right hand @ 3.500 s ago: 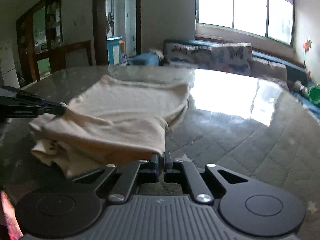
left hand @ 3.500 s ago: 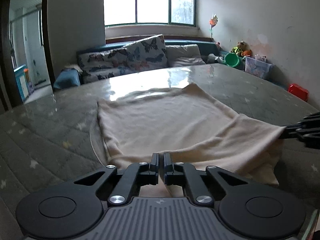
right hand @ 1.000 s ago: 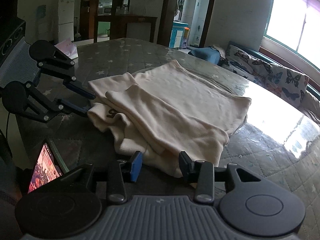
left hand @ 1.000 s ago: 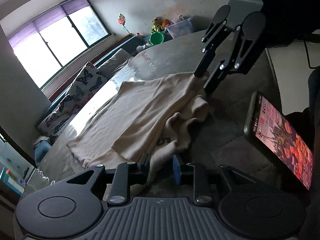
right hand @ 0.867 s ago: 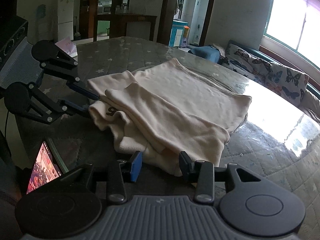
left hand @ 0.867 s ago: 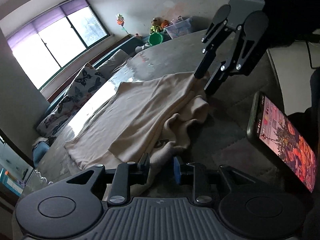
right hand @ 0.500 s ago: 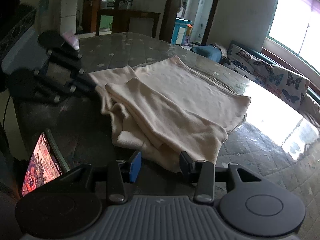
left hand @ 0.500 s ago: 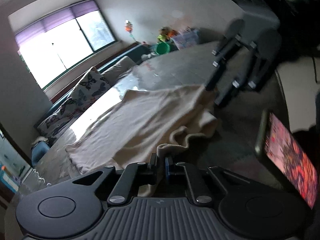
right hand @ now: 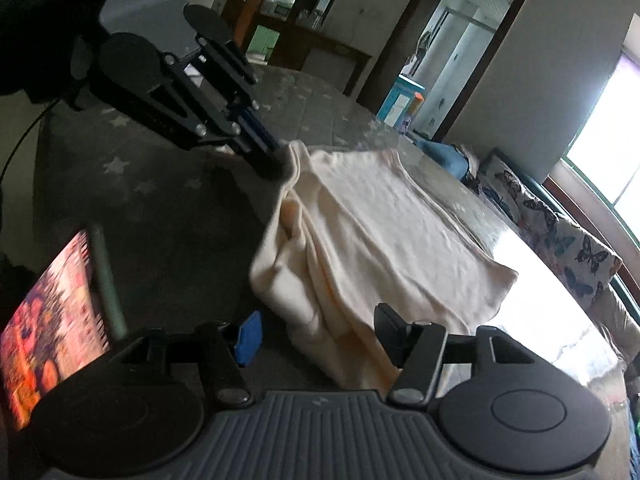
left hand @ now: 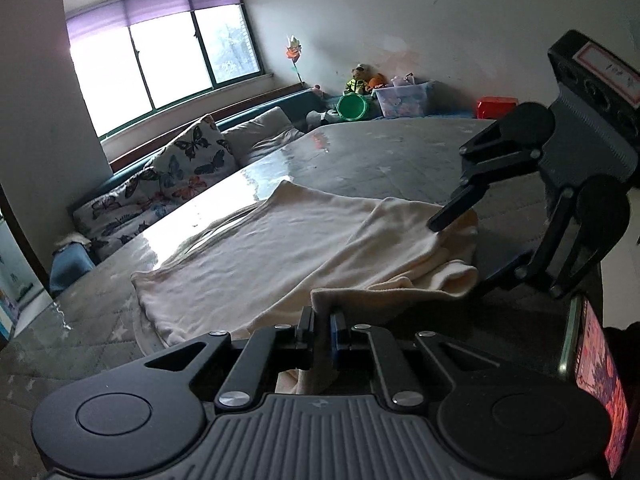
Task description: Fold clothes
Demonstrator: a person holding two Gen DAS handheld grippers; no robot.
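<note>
here, left claw (left hand: 322, 322) pinches the cream garment (left hand: 288, 252) – right claw (right hand: 316, 330) gapes wide.

A glossy grey star-patterned round table (left hand: 400, 152) carried everything. A partly folded cream knit garment (left hand: 288, 248) lay directly on it.

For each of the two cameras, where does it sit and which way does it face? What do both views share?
Left wrist: sits on the left hand-held gripper, shut on the cream garment, facing the window and sofa; the right hand-held gripper shows at right.
Right wrist: sits on the open right hand-held gripper, facing the doorway; the left one shows at upper left.
Shared: the garment, the table and the phone.
</note>
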